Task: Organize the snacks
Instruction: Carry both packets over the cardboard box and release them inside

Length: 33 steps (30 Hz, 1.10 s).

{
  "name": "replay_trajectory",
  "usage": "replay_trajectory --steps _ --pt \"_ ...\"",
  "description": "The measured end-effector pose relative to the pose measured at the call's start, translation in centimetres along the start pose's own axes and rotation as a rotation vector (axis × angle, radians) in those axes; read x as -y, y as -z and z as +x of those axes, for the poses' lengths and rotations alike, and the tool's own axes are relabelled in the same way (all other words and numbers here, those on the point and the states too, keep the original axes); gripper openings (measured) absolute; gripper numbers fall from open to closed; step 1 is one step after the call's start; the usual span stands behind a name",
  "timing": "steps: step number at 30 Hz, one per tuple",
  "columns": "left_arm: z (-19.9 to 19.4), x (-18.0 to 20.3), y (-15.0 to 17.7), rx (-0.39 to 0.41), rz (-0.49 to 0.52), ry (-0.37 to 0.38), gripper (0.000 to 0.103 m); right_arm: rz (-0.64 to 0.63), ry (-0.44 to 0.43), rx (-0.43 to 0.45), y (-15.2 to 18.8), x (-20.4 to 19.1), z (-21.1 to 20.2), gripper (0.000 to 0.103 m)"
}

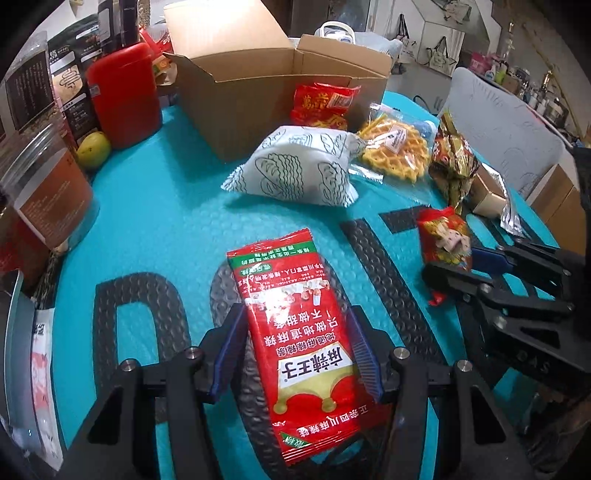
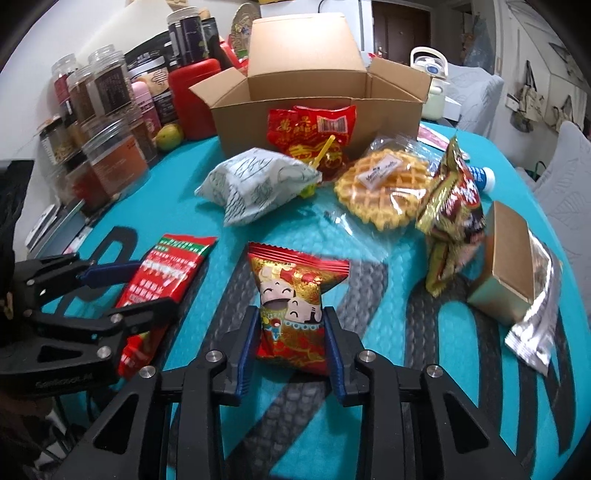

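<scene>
My left gripper (image 1: 295,347) clamped the long red spicy-strip packet (image 1: 291,332), my right gripper (image 2: 291,343) the small red cartoon snack pouch (image 2: 295,306), both above the teal mat (image 1: 155,206). I judged gentle pressure best, carrying both level toward the open cardboard box (image 2: 317,99).

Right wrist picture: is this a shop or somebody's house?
Most likely somebody's home, maybe a dining or living room. A table with a turquoise mat holds loose snacks, jars of food stand against the wall, an open cardboard box sits behind, and a house door shows at the back.
</scene>
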State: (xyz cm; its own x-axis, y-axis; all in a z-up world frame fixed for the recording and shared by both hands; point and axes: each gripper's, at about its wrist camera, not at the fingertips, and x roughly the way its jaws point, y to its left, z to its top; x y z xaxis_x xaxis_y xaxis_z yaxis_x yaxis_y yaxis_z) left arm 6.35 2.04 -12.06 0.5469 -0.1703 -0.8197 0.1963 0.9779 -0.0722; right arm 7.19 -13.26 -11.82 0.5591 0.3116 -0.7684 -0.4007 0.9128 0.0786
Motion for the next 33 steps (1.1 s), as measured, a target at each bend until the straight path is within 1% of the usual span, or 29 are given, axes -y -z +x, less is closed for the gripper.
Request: replay_trajectory --steps 1,3,4,5,6,7,8,9,10,11,12,13,14,16,17,19,20,23,27,33 --pt "0.0 0.2 0.2 -0.003 0.0 -0.005 0.06 -0.004 -0.005 -0.003 0.2 0.0 -0.2 0.033" --pt "0.2 0.7 0.2 -0.014 0.025 -0.026 0.07 -0.003 -0.006 -0.007 0.6 -0.1 -0.4 0.033" --pt "0.5 0.9 0.1 -0.024 0.041 -0.075 0.089 -0.002 -0.004 -0.008 0.7 -0.1 -0.4 0.033" --pt "0.7 0.9 0.0 -0.037 0.027 -0.113 0.103 -0.002 -0.003 -0.009 0.7 -0.1 -0.4 0.033" --pt "0.9 0.7 0.1 -0.048 0.005 -0.111 0.103 0.0 -0.002 -0.011 0.7 -0.1 -0.4 0.033" --pt "1.0 0.3 0.1 -0.052 -0.026 -0.064 0.103 0.003 -0.002 -0.014 0.6 -0.1 -0.3 0.034" --pt "0.9 0.2 0.2 -0.027 -0.024 -0.065 0.102 0.008 -0.003 -0.016 0.5 -0.1 -0.2 0.037" --pt "0.9 0.1 0.2 -0.019 -0.014 -0.07 0.101 0.012 -0.006 -0.017 0.4 0.0 0.0 0.037" --pt "0.8 0.1 0.3 -0.006 -0.01 -0.07 0.095 0.015 -0.012 -0.021 0.4 0.1 0.3 0.037" --pt "0.6 0.1 0.4 0.015 -0.008 -0.074 0.083 0.016 -0.017 -0.02 0.3 0.1 0.4 0.038" --pt "0.4 0.1 0.4 0.025 -0.008 -0.076 0.076 0.013 -0.019 -0.015 0.3 0.1 0.4 0.038" --pt "0.1 0.2 0.5 0.029 -0.007 -0.069 0.06 0.014 -0.027 -0.014 0.2 0.2 0.5 0.041" --pt "0.0 0.2 0.4 0.037 -0.009 -0.073 0.053 0.018 -0.034 -0.011 0.2 0.2 0.5 0.041" --pt "-0.2 -0.2 0.4 0.058 -0.046 -0.065 0.047 0.019 -0.033 -0.001 0.0 0.3 0.6 0.041" --pt "-0.3 -0.4 0.4 0.073 -0.054 -0.074 0.047 0.021 -0.028 0.007 0.0 0.3 0.7 0.039" --pt "-0.6 -0.5 0.3 0.101 -0.037 -0.11 0.047 0.021 -0.031 0.025 0.2 0.4 0.7 0.034" --pt "-0.8 -0.5 0.3 0.106 -0.038 -0.109 0.047 0.019 -0.039 0.032 0.2 0.4 0.6 0.032" --pt "-1.4 -1.0 0.2 0.114 -0.062 -0.078 0.046 0.037 -0.041 0.045 0.3 0.6 0.4 0.03" --pt "-2.6 -1.0 0.3 0.14 -0.072 -0.068 0.046 0.057 -0.02 0.063 0.4 0.9 -0.2 0.029" --pt "-4.2 -0.7 0.1 0.186 -0.078 -0.033 0.046 0.079 -0.032 0.111 0.7 0.1 -2.3 0.029"
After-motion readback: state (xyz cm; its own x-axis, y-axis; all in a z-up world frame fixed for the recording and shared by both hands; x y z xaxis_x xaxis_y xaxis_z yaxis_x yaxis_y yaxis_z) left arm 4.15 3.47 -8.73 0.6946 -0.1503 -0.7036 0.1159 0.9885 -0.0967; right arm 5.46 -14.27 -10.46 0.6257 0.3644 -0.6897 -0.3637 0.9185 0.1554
